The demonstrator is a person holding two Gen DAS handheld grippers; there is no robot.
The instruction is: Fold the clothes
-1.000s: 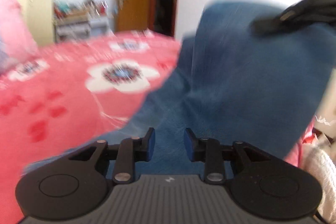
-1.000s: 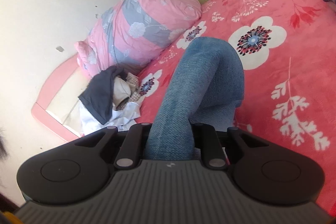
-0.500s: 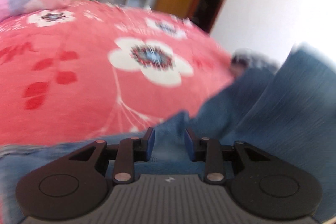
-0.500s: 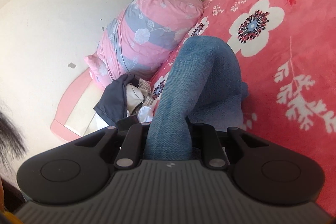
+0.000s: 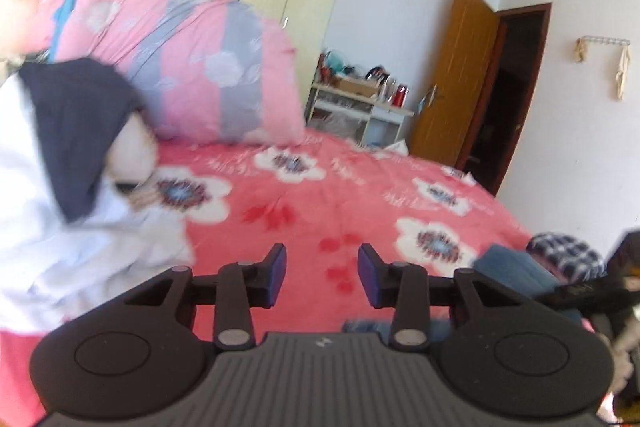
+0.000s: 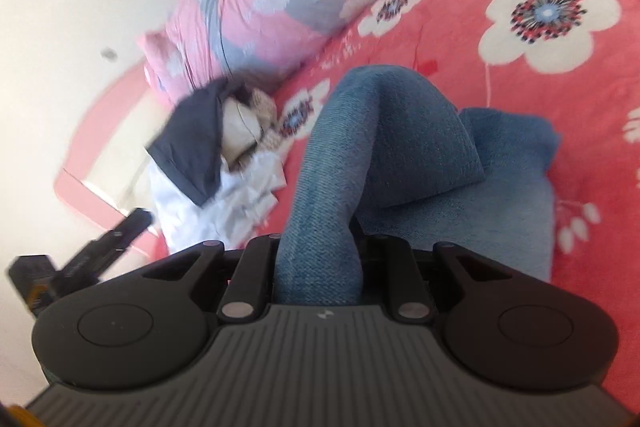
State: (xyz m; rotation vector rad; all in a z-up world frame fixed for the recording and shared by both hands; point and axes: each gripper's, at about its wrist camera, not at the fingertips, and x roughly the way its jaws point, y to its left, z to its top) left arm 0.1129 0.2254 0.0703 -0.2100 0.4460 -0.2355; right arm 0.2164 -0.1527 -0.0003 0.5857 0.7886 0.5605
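Note:
A blue denim garment (image 6: 384, 163) lies bunched on the red floral bedspread (image 6: 540, 67). My right gripper (image 6: 320, 251) is shut on a fold of it, and the cloth rises between the fingers and hides the tips. In the left wrist view my left gripper (image 5: 322, 275) is open and empty above the bedspread (image 5: 320, 203). A corner of the blue garment (image 5: 508, 267) shows at the lower right, beside the other gripper (image 5: 580, 291).
A pile of white and dark navy clothes (image 5: 68, 163) lies at the left near a pink and grey rolled quilt (image 5: 192, 67); the pile (image 6: 208, 155) shows in the right view too. A plaid garment (image 5: 564, 251) sits at the bed's right edge. A wardrobe, shelf and door stand behind.
My left gripper has swung left, off the blue garment, and its jaws have opened wider. My right gripper still holds the denim, which has sunk lower onto the bed.

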